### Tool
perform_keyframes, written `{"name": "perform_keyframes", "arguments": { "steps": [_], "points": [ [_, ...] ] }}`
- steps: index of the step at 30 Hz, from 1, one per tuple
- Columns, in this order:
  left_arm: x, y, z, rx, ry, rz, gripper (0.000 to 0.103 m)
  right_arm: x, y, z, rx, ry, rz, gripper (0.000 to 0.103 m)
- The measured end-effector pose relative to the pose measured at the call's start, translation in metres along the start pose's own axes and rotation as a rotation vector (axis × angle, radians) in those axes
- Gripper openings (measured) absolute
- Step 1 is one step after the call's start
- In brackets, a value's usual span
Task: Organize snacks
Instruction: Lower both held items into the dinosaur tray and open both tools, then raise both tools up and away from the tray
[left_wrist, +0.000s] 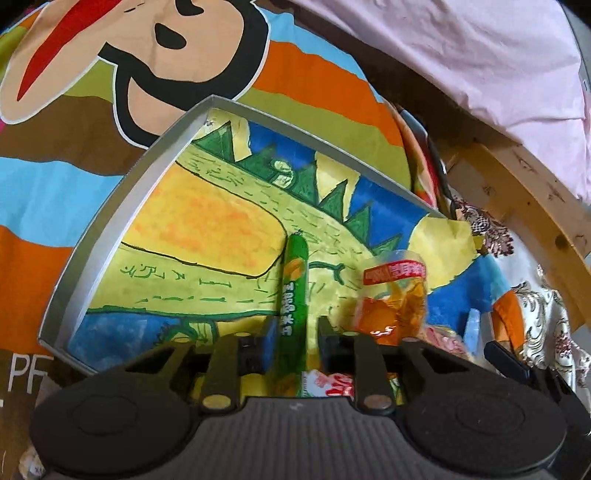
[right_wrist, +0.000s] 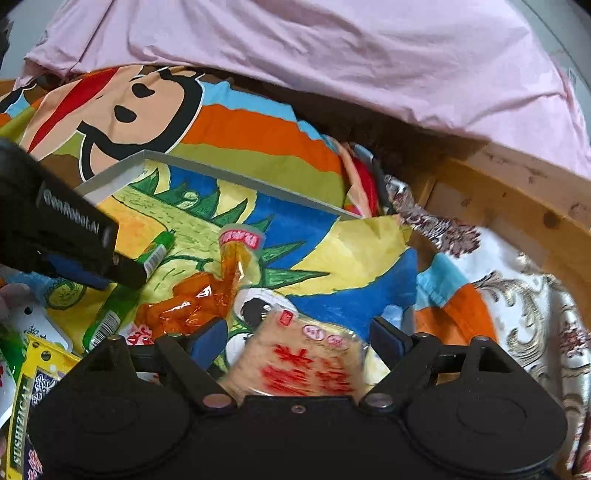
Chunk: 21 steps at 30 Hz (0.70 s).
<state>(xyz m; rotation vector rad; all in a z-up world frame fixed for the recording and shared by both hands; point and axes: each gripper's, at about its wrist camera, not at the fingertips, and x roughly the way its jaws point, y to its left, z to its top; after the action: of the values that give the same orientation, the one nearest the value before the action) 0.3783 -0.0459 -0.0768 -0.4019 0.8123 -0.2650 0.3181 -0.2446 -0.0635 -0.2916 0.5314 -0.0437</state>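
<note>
Left wrist: left gripper (left_wrist: 293, 334) slightly apart around green sausage stick (left_wrist: 293, 284); right gripper (right_wrist: 297, 341) wide (over beige packet (right_wrist: 306, 365))

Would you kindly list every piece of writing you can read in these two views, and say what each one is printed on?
"GenRobot.AI": side of the left gripper.
"SUSHIZIGAI", roughly, letters small: yellow snack packet.
"PF", cut off: cartoon cloth.
Green sausage stick: white characters, unreadable.
Orange snack bag: red label, blurred.
Tan snack packet between the right gripper's fingers: red characters, blurred.
</note>
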Motion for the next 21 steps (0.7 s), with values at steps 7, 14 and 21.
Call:
{"name": "perform_keyframes", "arguments": {
  "steps": [7, 14, 21],
  "points": [
    [-0.037, -0.013, 0.003, 0.029, -0.075, -0.022, 0.064, -0.042, -0.019, 0.013, 0.073, -0.088, -0.024, 0.098],
    [-0.094, -0.033, 0.000, 0.114, -0.225, -0.017, 0.092, -0.099, -0.038, 0.020, 0.130, -0.199, -0.049, 0.102],
    [-0.150, -0.044, -0.019, 0.211, -0.349, 0.025, 0.102, -0.153, -0.053, 0.016, 0.213, -0.295, -0.041, 0.102]
  ]
}}
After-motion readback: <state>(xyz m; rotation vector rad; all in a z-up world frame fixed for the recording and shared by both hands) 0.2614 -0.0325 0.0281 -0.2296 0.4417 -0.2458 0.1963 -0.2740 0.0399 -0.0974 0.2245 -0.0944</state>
